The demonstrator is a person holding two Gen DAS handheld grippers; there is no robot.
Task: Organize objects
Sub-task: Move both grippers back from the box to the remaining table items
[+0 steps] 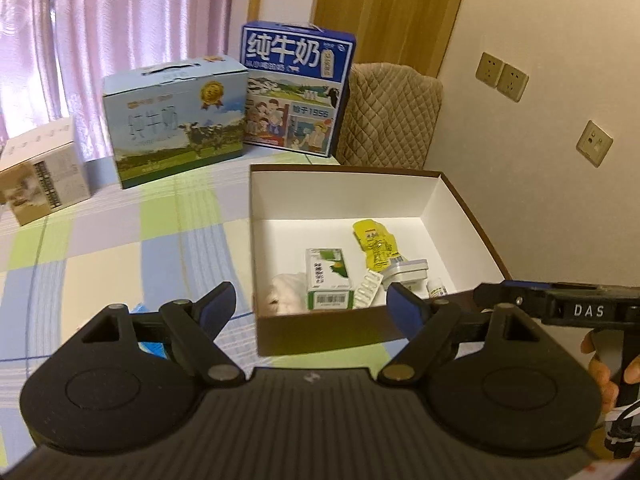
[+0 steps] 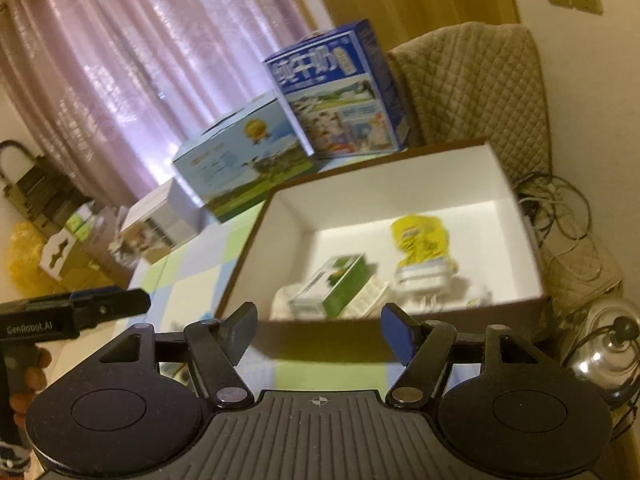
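Observation:
A brown cardboard box (image 1: 312, 328) with a white inside stands on the checked tablecloth. In it lie a green and white carton (image 1: 326, 276), a yellow pouch (image 1: 376, 244), a white blister strip (image 1: 368, 290), a white plug adapter (image 1: 410, 272), a small white bottle (image 1: 436, 287) and crumpled white tissue (image 1: 284, 292). My left gripper (image 1: 310, 306) is open and empty just before the box's near wall. The right gripper (image 2: 320, 328) is open and empty too, at the same wall of the box (image 2: 472, 316); the carton (image 2: 332, 286) and pouch (image 2: 420, 240) show blurred beyond it.
Two milk cartons with handles (image 1: 176, 120) (image 1: 296, 88) and a small white box (image 1: 44, 172) stand at the table's far side. A quilted chair back (image 1: 388, 116) is behind the box. A blue item (image 1: 150, 346) lies under my left finger. Cables (image 2: 560, 208) and a metal lid (image 2: 604, 352) lie right.

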